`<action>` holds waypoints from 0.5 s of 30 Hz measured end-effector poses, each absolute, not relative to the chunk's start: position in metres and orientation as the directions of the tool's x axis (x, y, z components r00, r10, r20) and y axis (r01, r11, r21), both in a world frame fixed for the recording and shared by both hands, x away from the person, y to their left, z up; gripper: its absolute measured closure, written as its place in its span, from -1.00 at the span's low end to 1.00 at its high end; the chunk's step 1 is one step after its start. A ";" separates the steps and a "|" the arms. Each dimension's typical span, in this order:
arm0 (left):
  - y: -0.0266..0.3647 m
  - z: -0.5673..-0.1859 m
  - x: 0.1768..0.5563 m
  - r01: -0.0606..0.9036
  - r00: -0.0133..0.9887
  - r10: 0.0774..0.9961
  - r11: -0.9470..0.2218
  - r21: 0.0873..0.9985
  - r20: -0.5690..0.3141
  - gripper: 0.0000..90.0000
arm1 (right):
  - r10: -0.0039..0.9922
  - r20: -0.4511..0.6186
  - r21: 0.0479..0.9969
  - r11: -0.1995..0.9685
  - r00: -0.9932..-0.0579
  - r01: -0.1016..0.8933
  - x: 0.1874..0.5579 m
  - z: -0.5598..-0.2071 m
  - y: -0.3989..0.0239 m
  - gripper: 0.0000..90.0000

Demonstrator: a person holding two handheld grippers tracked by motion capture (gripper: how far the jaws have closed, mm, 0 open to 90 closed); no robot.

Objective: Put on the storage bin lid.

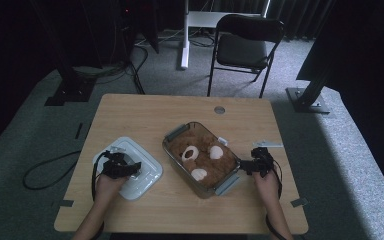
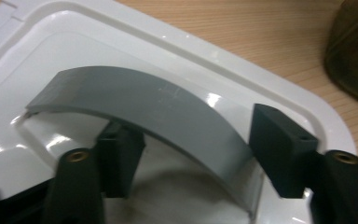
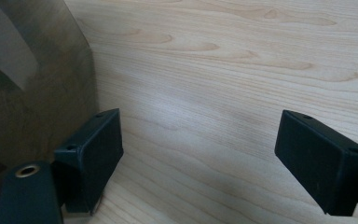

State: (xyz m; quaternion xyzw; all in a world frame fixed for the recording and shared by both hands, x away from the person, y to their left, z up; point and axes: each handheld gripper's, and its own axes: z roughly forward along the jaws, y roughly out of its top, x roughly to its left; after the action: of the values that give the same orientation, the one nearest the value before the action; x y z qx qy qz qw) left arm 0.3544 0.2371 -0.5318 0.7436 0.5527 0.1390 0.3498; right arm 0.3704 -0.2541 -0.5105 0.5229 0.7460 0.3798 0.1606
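A white lid [image 1: 147, 182] lies flat at the table's left, with an arched grey handle [image 2: 144, 93] on its top [image 2: 98, 51]. My left gripper [image 1: 132, 167] reaches over it, and its two black pads sit against either edge of that handle, so the left gripper [image 2: 200, 133] is shut on it. A clear container [image 1: 167, 146] holding a brown teddy bear [image 1: 207, 167] stands mid-table. My right gripper [image 1: 245, 165] hovers just right of the container, open, with bare wood between its jaws [image 3: 200, 135]. The container wall [image 3: 37, 107] rises beside its left pad.
A small pale strip [image 1: 267, 144] lies on the table behind the right gripper, and a round grommet [image 1: 219, 109] sits near the far edge. A black folding chair [image 1: 247, 47] and a white desk leg [image 1: 184, 40] stand beyond the table. A cable [image 1: 45, 172] loops on the floor at left.
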 end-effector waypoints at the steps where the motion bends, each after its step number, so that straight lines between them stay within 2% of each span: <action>1: 0.238 -0.532 0.354 0.725 0.346 0.917 -0.129 0.676 -0.196 0.00 | 0.902 0.161 0.732 0.164 -0.401 0.661 0.370 -0.511 -0.254 -0.68; 6: 0.242 -0.534 0.355 0.734 0.338 0.902 -0.072 0.676 -0.270 0.27 | 0.900 0.162 0.733 0.165 -0.405 0.660 0.368 -0.511 -0.255 -0.68; 15: 0.249 -0.524 0.346 0.699 0.351 0.878 -0.015 0.715 -0.326 0.59 | 0.894 0.186 0.730 0.153 -0.408 0.667 0.366 -0.514 -0.256 -0.68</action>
State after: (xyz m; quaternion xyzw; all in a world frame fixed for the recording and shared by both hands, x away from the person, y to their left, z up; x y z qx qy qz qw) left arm 0.3458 0.2494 -0.5237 0.7044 0.5596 0.1054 0.4237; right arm 0.3662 -0.2564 -0.5137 0.5236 0.7450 0.3863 0.1470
